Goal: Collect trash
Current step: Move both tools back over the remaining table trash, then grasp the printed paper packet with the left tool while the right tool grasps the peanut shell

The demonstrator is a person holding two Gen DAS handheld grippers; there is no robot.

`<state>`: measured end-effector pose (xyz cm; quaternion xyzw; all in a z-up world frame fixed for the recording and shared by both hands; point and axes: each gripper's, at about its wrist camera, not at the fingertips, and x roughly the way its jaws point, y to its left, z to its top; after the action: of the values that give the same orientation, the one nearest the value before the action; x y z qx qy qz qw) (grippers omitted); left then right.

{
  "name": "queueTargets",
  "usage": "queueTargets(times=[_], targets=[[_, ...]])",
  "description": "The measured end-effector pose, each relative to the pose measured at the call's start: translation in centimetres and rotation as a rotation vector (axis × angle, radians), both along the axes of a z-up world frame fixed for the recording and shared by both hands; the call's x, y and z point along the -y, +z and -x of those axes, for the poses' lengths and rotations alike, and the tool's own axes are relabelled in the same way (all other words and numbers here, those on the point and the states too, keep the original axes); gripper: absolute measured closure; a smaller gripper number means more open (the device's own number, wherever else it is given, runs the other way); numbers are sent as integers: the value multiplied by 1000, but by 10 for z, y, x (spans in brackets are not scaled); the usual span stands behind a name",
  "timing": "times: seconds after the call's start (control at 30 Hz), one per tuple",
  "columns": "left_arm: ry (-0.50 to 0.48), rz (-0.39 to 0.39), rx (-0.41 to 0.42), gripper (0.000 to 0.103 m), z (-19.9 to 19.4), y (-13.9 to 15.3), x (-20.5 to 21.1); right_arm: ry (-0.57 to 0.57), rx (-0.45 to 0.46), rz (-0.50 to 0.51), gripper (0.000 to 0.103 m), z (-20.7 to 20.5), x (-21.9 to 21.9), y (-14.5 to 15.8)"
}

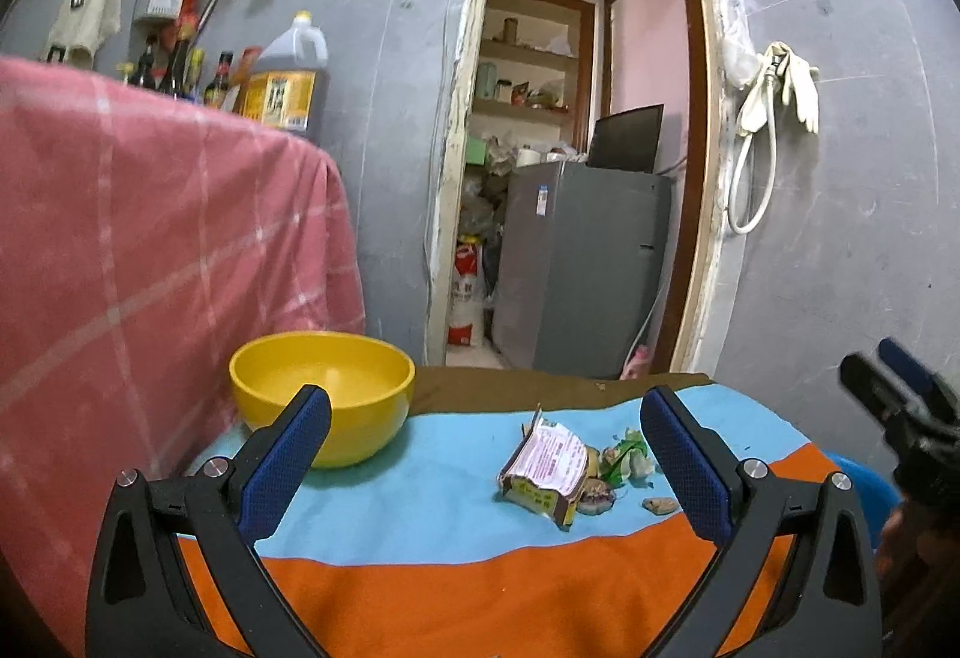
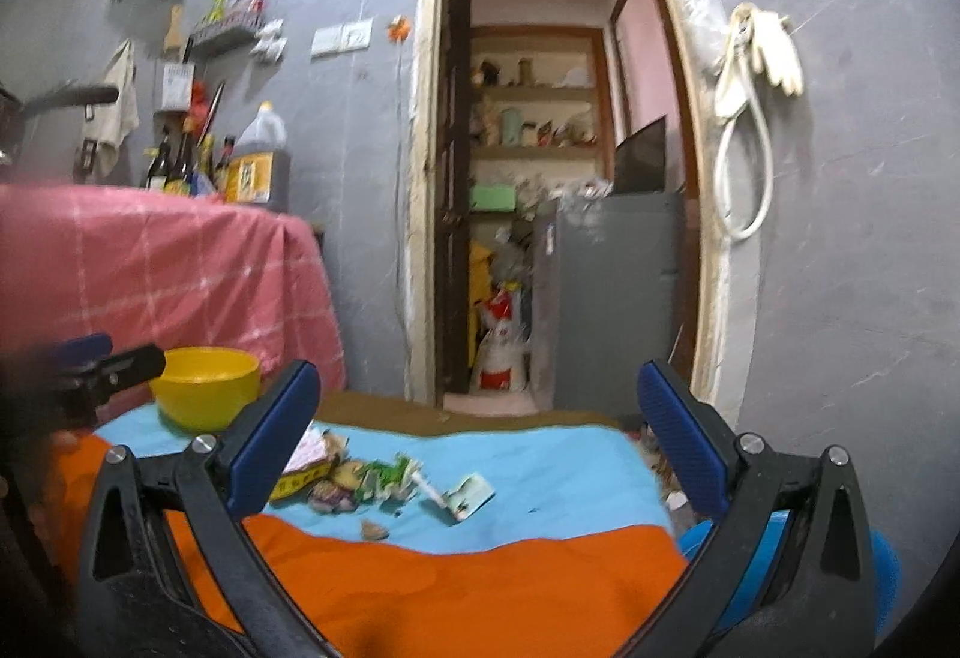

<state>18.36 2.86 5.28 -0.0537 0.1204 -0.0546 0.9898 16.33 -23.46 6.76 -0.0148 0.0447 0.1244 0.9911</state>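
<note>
A cluttered kitchen corner, with the cleanup apparently yet to begin: both tools hover above a cloth-covered counter (image 1: 420, 484), and nothing has been lifted. The left gripper (image 1: 485, 445) has its jaws released and spread wide, framing a small heap of rubbish. At the centre of that heap lies a crumpled paper carton (image 1: 543, 469), with green scraps (image 1: 627, 454) just beside it at 3 o'clock and a brown crumb (image 1: 659, 505) near it at 4 o'clock. The right gripper (image 2: 479, 418) is likewise released and empty; its camera shows the same heap at 8 o'clock from its centre, plus a torn card (image 2: 468, 496) lying apart from the other litter on the blue band of the cloth. A yellow bowl (image 1: 321, 397) stands at 9 o'clock from the carton, well apart from it and seemingly empty. A blue bin (image 2: 882, 556), only partly visible, sits below the counter's edge at 4 o'clock in the right camera; whether it is the intended destination cannot be told. Judging by the layout, every piece is still to be gathered: carton, scraps, crumb and card.
</note>
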Motion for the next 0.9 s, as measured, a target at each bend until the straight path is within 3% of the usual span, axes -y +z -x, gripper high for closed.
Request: queueTargets(times=[0.2, 0.43, 0.63, 0.73, 0.9], targets=[[-50, -18, -142, 2, -26, -8, -1, 44, -202, 12, 0, -37, -7, -21], [-104, -4, -316, 2, -54, -28, 3, 51, -368, 21, 0, -62, -11, -43], [-204, 19, -426, 8, -73, -41, 7, 114, -511, 29, 23, -81, -17, -60], [-238, 31, -489, 19, -85, -48, 7, 145, -576, 64, 34, -87, -26, -68], [-266, 20, -532, 26, -94, -52, 11, 175, -610, 110, 47, -88, -36, -73]])
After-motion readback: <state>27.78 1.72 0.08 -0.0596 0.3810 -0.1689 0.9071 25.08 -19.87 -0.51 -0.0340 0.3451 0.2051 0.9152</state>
